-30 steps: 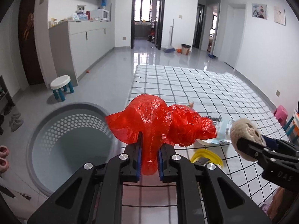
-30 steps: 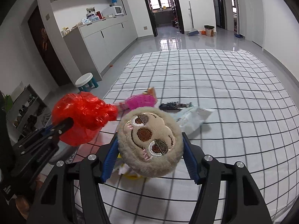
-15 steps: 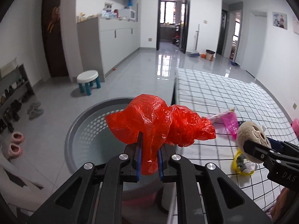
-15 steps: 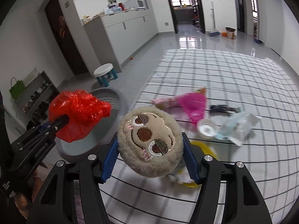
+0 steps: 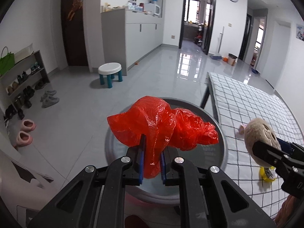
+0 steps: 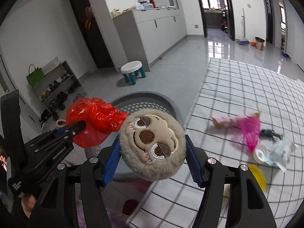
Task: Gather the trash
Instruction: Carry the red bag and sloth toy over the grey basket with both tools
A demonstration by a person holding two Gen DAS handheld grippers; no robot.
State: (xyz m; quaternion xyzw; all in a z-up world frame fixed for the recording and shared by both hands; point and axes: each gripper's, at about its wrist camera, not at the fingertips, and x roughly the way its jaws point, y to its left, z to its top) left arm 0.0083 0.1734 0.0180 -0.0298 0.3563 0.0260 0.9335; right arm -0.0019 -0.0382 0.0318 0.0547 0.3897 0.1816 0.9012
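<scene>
Red plastic, a crumpled bag (image 5: 163,131), is pinched between the closed blue pads (image 5: 141,157) of the left gripper (image 5: 151,161) at the lower centre of the left wrist view. The bag is held above the round grey basket (image 5: 221,133), whose rim shows behind and to the right of it. In the right wrist view, a round plush face (image 6: 153,146) is clamped between the blue pads (image 6: 112,161) of the right gripper (image 6: 153,161) at the lower centre of the frame, with the perforated wall of the basket seen just behind it.

Further out, at the right of that view, a checked cloth (image 6: 247,87) is spread, and on it lie a pink wrapper (image 6: 248,129), a clear plastic bottle (image 6: 273,152), a small dark item (image 6: 269,133) and a yellow object (image 6: 256,172), still to be gathered. A white stool (image 6: 132,70) stands on the grey floor in the upper middle of the frame.

The carrying step is judged nearly done, with both loads brought to the basket. A release is called for next: each load should be centred over the opening before the pads are parted, since the light bag may cling or drift past the rim.
</scene>
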